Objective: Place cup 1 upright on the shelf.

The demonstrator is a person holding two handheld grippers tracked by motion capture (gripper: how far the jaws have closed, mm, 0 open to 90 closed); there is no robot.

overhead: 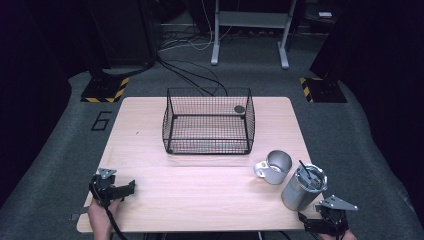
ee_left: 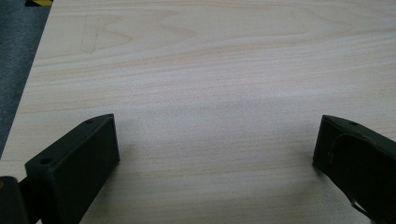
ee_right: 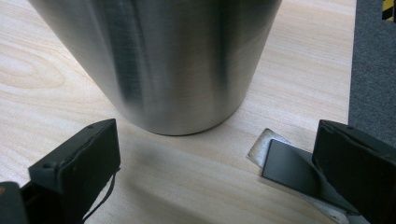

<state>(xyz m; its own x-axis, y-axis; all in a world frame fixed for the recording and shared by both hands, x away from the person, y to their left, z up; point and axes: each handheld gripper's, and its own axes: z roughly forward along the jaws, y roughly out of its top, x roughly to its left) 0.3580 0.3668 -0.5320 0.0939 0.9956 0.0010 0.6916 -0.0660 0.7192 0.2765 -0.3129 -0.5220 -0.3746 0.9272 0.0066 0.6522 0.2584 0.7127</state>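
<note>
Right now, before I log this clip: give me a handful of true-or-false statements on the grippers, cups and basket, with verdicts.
1. The right gripper stands open just short of the steel tumbler. True.
2. The left gripper is shut on a spoon. False: its jaws are open over bare table.
3. The wire basket holds the handled steel mug. False: the mug stands outside, beside the tumbler.
4. The tumbler is upright. True.
5. The tumbler is empty. False: a dark utensil leans inside.

The pale wooden desk [overhead: 150, 150] carries a wire basket [overhead: 208, 122] at the back, and a mug [overhead: 274, 167] beside a steel tumbler [overhead: 300, 192] at front right.
</note>
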